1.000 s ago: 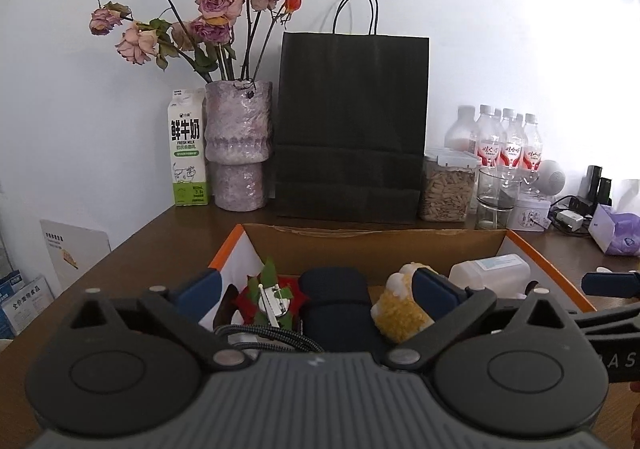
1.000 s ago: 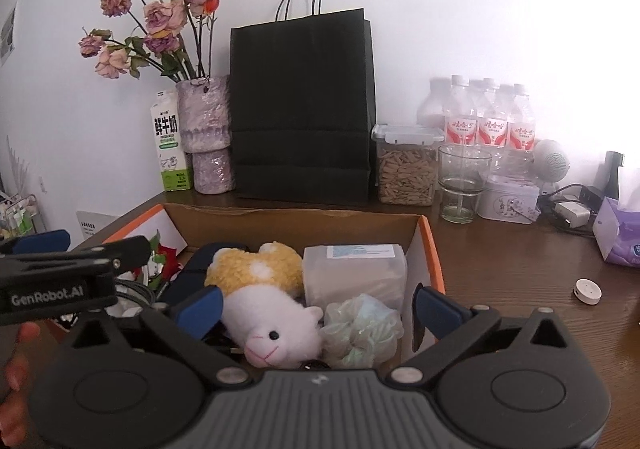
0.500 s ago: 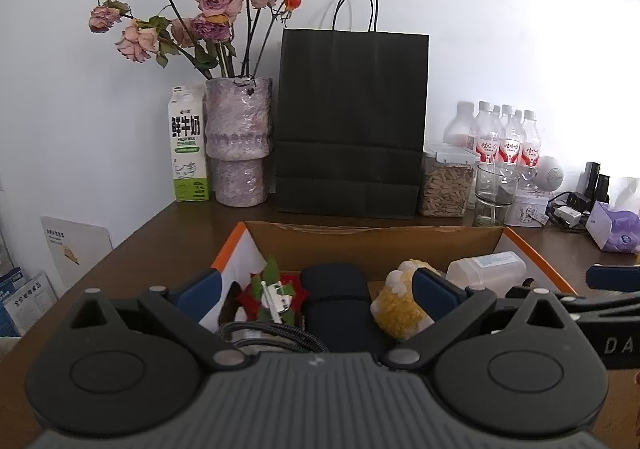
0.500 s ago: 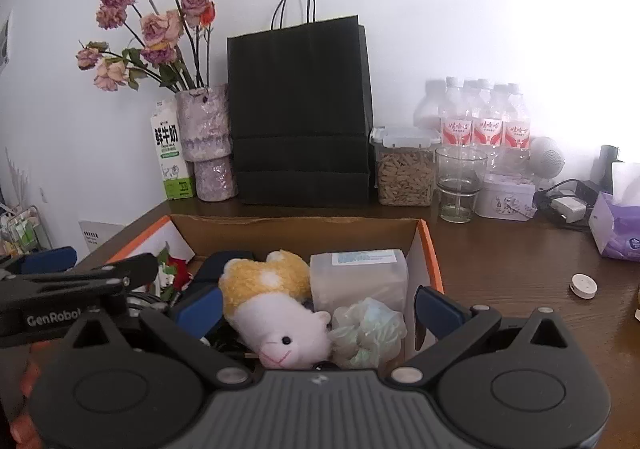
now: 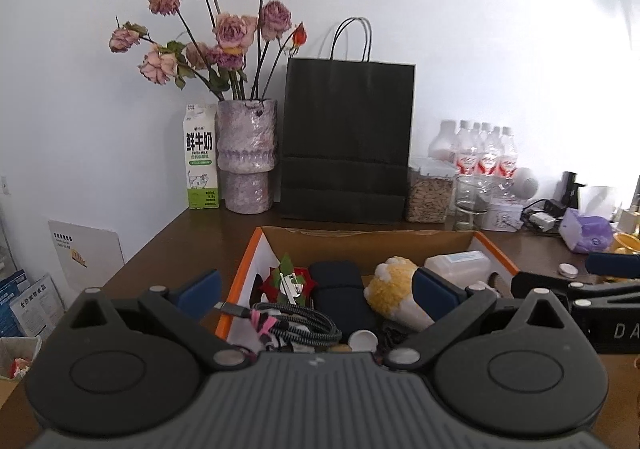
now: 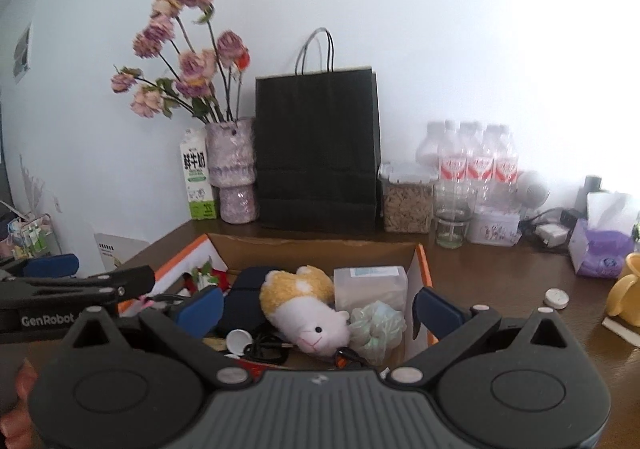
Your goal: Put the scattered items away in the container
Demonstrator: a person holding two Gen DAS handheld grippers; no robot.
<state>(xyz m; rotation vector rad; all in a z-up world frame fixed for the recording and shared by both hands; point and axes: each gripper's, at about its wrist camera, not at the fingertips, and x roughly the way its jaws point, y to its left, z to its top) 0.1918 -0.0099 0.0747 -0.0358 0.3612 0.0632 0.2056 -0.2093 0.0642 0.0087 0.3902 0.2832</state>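
Observation:
An open cardboard box (image 5: 360, 239) with orange-edged flaps stands on the brown table; it also shows in the right wrist view (image 6: 312, 251). Inside lie a yellow and white plush toy (image 6: 308, 305), a clear plastic container (image 6: 370, 287), a pale green scrunchie (image 6: 378, 323), a dark blue pouch (image 5: 336, 297), a coiled braided cable (image 5: 292, 323), a red and green ornament (image 5: 286, 281) and a white cap (image 6: 239, 341). My left gripper (image 5: 316, 297) is open and empty above the box's near side. My right gripper (image 6: 318, 309) is open and empty above the box.
Along the back wall stand a milk carton (image 5: 201, 157), a vase of dried roses (image 5: 246, 155), a black paper bag (image 5: 346, 141), a cereal jar (image 5: 428, 193), a glass (image 5: 472, 201) and water bottles (image 5: 484, 153). A white disc (image 6: 557, 297), tissue pack (image 6: 604, 249) and yellow cup (image 6: 626, 295) lie right.
Both grippers have risen and drawn back from the box, so more of its contents and the table show. Both stay open and empty.

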